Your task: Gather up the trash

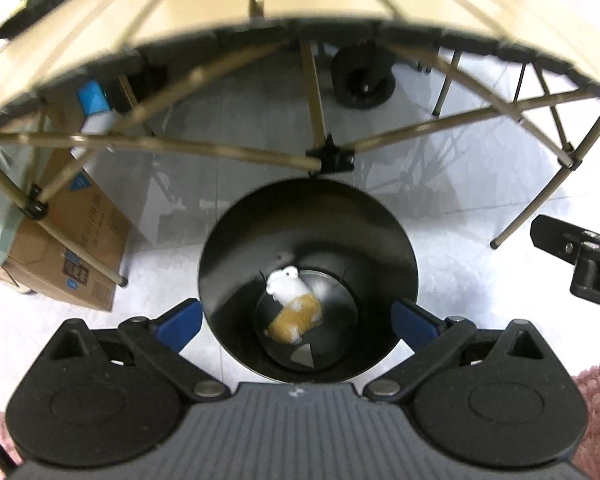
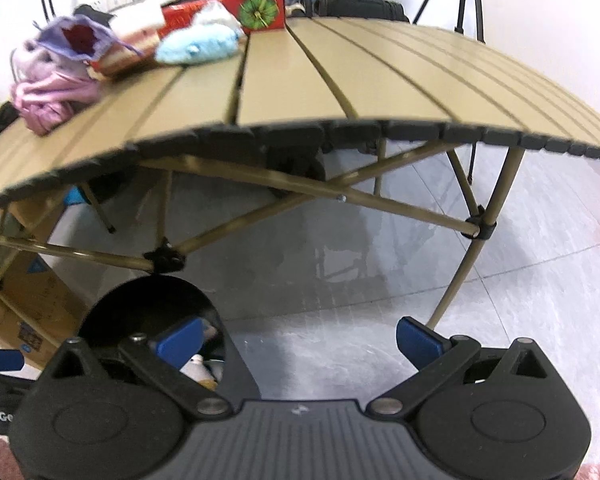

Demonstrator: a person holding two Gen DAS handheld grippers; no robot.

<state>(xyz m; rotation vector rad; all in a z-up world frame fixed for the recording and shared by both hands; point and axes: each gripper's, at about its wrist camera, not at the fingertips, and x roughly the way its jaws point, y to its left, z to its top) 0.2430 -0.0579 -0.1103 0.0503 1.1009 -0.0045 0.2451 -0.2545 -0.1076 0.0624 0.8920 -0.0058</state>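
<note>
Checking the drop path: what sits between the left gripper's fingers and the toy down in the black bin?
Nothing. In the left wrist view the left gripper hangs open over the black bin, with only empty bin interior above the white-and-tan toy.

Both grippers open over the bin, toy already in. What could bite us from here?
1. The left gripper hangs open above the black bin; lowering could knock its rim and tip it.
2. The table's crossbar joint sits just beyond the bin, so lifting forward may snag the frame.
3. The right gripper is close beside the left; reaching for the plush items on the table risks a collision.
</note>
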